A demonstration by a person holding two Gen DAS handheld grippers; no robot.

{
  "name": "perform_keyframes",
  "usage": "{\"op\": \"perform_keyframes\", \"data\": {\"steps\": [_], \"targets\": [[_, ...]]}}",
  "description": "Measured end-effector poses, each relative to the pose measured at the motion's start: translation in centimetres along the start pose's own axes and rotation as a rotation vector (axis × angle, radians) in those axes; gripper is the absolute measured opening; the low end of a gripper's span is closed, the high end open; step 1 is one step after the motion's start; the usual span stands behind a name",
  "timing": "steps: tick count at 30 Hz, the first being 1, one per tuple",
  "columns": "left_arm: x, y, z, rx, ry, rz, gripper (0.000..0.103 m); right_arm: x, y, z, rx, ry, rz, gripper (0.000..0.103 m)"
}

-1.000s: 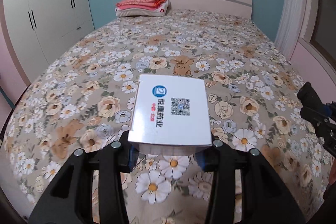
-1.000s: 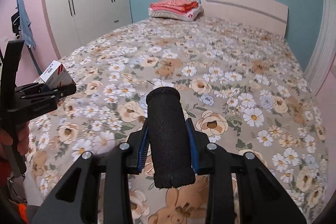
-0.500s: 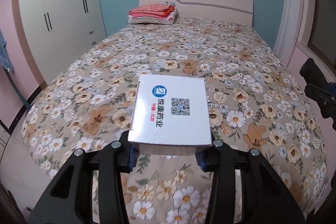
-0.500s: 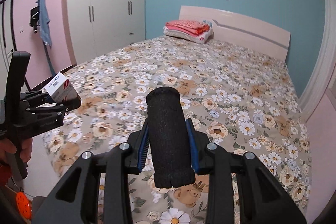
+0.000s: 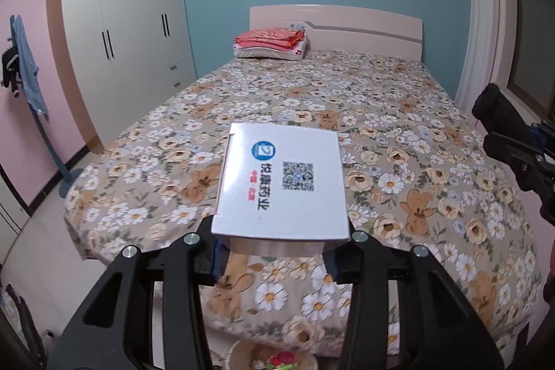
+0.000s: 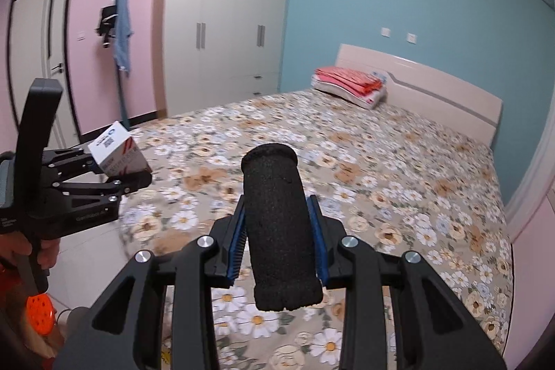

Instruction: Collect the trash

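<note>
Floral bed (image 5: 399, 113) lies below me; my left gripper (image 5: 277, 260) clamps the box (image 5: 281, 179), my right gripper (image 6: 279, 257) the foam roll (image 6: 277, 224). Either could slip if tilted.

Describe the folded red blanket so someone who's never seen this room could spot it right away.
Start at the big bed with the flowered cover, against the teal wall. Go to the headboard end, left corner as seen from the foot. There the folded red blanket lies on a white pillow, the only plain red thing on the bed.
</note>
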State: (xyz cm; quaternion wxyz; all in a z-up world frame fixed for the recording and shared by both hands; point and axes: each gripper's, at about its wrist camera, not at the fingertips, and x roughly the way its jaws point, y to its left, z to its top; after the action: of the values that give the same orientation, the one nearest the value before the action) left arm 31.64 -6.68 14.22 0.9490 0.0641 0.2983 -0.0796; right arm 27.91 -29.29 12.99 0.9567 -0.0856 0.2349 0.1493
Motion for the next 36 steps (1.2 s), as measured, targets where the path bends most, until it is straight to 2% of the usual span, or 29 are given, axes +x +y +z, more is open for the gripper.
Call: {"op": "perform_keyframes", "data": {"steps": [7, 16, 21, 29, 36], "targets": [[-4.3, 2.6, -4.1, 0.000, -0.025, 0.054, 0.044, -1.4, 4.8, -1.0, -0.064, -0.008, 0.092, 0.035], [-5.3, 6.9, -10.0, -0.073, 0.020, 0.081, 0.044, -1.2, 10.7, -3.1, -0.079, 0.010, 0.204, 0.035], [-4.9, 8.5, -13.6, -0.100, 0.058, 0.089, 0.044, -0.8, 13.9, -4.6, -0.087, 0.053, 0.245, 0.035], [-2.1, 9.4, -19.7, -0.117, 0.174, 0.079, 0.044, 0.8, 19.4, -8.3, -0.093, 0.154, 0.291, 0.035], [0.4, 10.0, -24.5, -0.163, 0.261, 0.048, 0.044, 2.4, 20.6, -12.1, -0.088, 0.207, 0.303, 0.035]]}}
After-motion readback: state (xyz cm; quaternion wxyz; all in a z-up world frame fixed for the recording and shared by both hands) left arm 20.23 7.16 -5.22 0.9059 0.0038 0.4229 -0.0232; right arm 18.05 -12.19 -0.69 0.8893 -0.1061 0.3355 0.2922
